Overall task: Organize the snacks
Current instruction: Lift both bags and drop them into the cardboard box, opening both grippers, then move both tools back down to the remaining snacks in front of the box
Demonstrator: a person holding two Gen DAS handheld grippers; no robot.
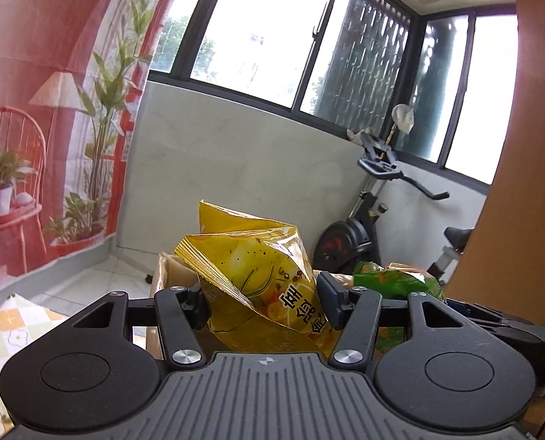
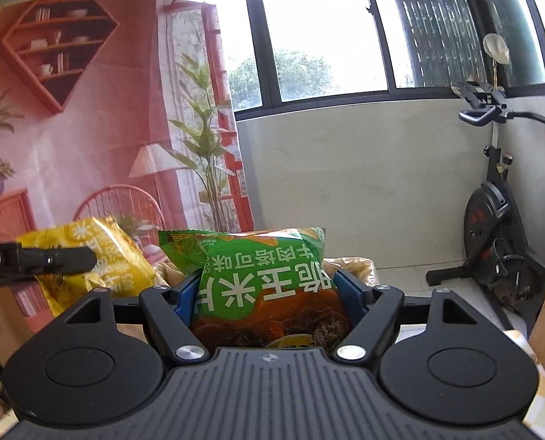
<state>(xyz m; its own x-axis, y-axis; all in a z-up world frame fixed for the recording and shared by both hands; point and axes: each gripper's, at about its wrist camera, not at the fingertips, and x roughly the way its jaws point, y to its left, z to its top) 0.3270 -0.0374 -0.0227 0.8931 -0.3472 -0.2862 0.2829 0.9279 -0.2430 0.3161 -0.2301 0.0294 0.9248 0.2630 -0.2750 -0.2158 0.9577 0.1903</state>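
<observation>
My left gripper [image 1: 263, 302] is shut on a yellow snack bag [image 1: 257, 275] and holds it up, tilted, above an open cardboard box [image 1: 169, 275]. My right gripper [image 2: 266, 293] is shut on a green snack bag [image 2: 257, 275] with white lettering, held upright over the box's rim [image 2: 349, 264]. The green bag also shows at the right of the left wrist view [image 1: 393, 280]. The yellow bag [image 2: 100, 264] and the left gripper's finger [image 2: 52, 258] show at the left of the right wrist view. The two bags hang side by side, close together.
A black exercise bike [image 2: 492, 220] stands by the white wall under the windows. A pink printed backdrop [image 2: 88, 128] hangs at the left. A wooden panel [image 1: 511, 201] rises at the right. A checkered tablecloth [image 1: 11, 333] lies below at the left.
</observation>
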